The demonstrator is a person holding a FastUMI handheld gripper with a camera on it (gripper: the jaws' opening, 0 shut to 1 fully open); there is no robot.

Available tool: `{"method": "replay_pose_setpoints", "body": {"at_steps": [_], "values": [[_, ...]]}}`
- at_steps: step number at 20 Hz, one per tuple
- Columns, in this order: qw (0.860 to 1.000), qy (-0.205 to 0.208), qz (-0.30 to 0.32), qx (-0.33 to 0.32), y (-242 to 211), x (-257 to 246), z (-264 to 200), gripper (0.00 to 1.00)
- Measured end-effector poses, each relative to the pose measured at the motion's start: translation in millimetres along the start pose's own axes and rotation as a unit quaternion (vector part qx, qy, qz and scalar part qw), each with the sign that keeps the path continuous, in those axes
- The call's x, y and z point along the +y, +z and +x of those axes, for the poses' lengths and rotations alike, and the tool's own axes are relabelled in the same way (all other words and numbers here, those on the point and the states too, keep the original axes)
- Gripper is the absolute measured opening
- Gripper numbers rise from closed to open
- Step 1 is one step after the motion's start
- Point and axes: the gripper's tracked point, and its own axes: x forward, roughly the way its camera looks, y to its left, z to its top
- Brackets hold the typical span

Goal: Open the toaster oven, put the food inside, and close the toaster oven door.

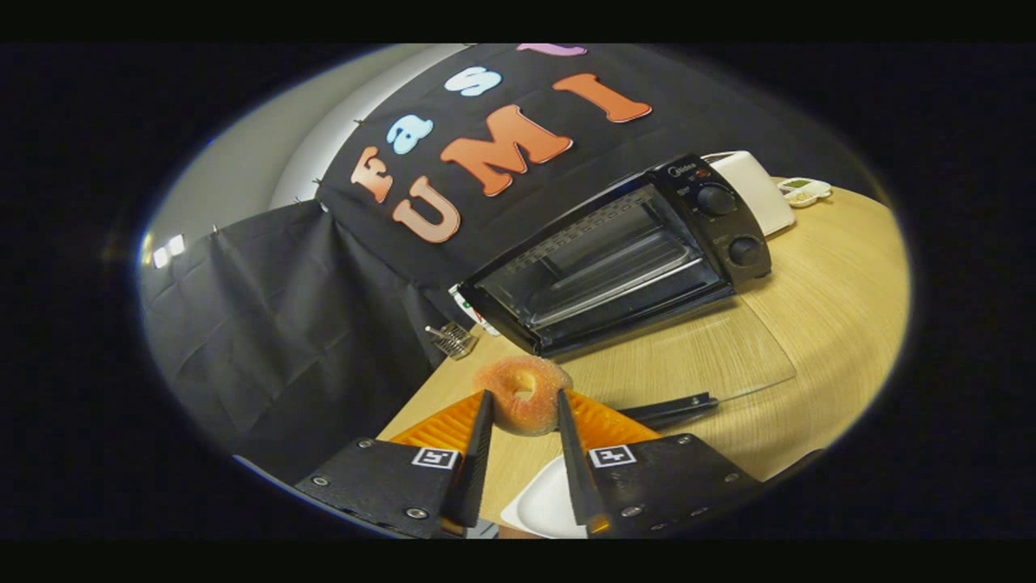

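Tongs: the tongs are seen from behind, narrowed onto a doughnut, with one finger pressed against each side of it.
Food: the doughnut, sugar-dusted with a hole through the middle, is held at the fingertips, lifted clear of the desk.
Toaster oven: the toaster oven is seen beyond the fingertips and off to their right, standing well apart from the doughnut.
Door: the glass door is already folded down flat over the desk, with its dark handle lying nearest the tongs, just right of the right finger.
Key relation: the open mouth faces the tongs at a slant; its long axis runs from near-left to far-right, so a forward-and-rightward carry over the lowered door is judged to be needed.
Oven contents: a wire rack is seen inside; no food is seen on it.
Plate: a white plate lies under the tongs, between the fingers' bases; nothing is seen on its visible part.
Other things: a white appliance stands behind the oven, and a small wire object lies at the desk's far-left edge.
Progress: opening is judged done; placing and closing remain.
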Motion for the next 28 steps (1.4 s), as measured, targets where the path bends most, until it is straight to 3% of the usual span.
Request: {"method": "replay_pose_setpoints", "body": {"at_steps": [6, 14, 20, 28], "values": [[0.997, -0.014, 0.072, -0.029, 36.4, -1.9, 38.3, 0.44], [0.985, -0.074, 0.131, -0.080, 87.6, -42.3, 84.4, 0.44], [0.982, -0.113, 0.113, -0.098, 109.4, -63.5, 110.6, 0.44], [0.984, -0.126, 0.061, -0.110, 115.7, -71.3, 131.6, 0.44]]}}
